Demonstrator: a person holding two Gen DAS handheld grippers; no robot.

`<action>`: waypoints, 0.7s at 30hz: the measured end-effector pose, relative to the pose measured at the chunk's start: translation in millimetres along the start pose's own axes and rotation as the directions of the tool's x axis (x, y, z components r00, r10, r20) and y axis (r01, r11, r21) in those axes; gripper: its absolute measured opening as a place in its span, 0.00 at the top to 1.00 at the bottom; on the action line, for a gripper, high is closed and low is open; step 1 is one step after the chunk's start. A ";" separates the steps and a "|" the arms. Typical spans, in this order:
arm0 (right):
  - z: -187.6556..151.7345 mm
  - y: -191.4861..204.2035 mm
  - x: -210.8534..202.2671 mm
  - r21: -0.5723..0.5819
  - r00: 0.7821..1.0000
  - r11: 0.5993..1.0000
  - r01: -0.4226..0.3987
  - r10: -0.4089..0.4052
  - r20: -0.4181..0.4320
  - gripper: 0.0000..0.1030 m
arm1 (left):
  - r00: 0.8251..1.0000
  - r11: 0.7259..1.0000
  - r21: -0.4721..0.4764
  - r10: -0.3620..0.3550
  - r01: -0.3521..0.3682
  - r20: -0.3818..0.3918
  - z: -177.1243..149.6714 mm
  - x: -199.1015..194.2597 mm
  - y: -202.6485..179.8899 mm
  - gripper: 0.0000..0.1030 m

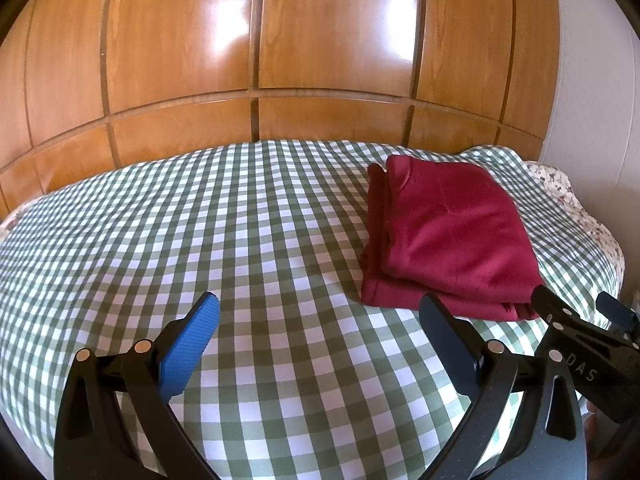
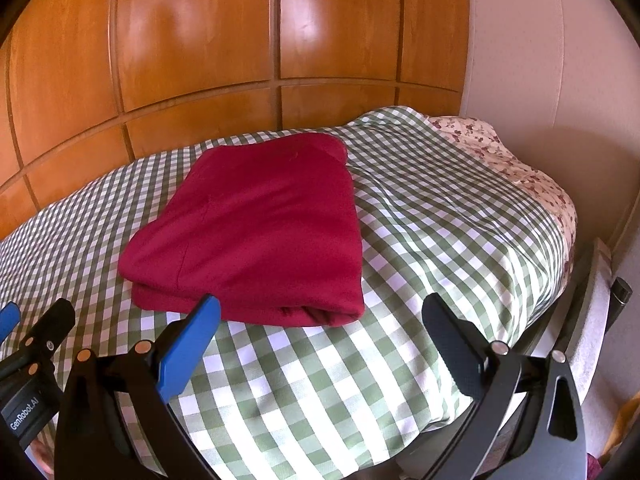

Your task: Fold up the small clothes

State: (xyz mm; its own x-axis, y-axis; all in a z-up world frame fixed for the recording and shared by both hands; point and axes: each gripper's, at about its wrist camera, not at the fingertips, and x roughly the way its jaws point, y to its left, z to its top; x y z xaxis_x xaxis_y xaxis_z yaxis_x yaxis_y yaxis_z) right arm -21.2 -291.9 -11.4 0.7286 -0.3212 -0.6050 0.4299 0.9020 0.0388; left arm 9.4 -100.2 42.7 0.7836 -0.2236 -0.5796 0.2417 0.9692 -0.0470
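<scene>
I am holding my left tongs (image 1: 318, 330) and right tongs (image 2: 320, 330) open and empty, eyeing the soft, floppy red cloth (image 2: 256, 232) at 11 o'clock, best pinched by its thick near edge.

Both wrist views are looking forward low over the bed (image 1: 280, 240) toward the wooden panel wall (image 1: 320, 40). Left view is sitting farther left, with the red folded garment (image 1: 448, 232) off to its right. Right view is sitting nearer, garment (image 2: 256, 228) centred-left. Both are sharing the checked cover, garment and panels; each is catching the other hand-held gripper at its edge.
</scene>
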 end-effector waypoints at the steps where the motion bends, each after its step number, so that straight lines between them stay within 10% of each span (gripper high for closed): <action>1: 0.2 -0.3 0.2 0.001 1.000 1.000 -0.001 0.001 -0.001 0.02 | 1.000 1.000 0.001 -0.001 0.001 0.000 -0.2 -0.4 0.0 0.04; 21: 0.0 1.3 2.2 0.001 1.000 1.000 -0.007 0.007 -0.002 0.02 | 1.000 1.000 0.000 0.012 -0.012 0.001 -1.2 -0.8 1.2 0.04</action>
State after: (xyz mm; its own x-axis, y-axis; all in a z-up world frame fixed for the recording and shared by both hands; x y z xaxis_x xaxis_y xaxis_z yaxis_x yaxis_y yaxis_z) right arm -19.0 -291.4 -12.7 0.7305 -0.3145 -0.6062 0.4255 0.9039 0.0439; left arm 8.4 -98.7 42.1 0.7873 -0.2122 -0.5789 0.2326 0.9718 -0.0399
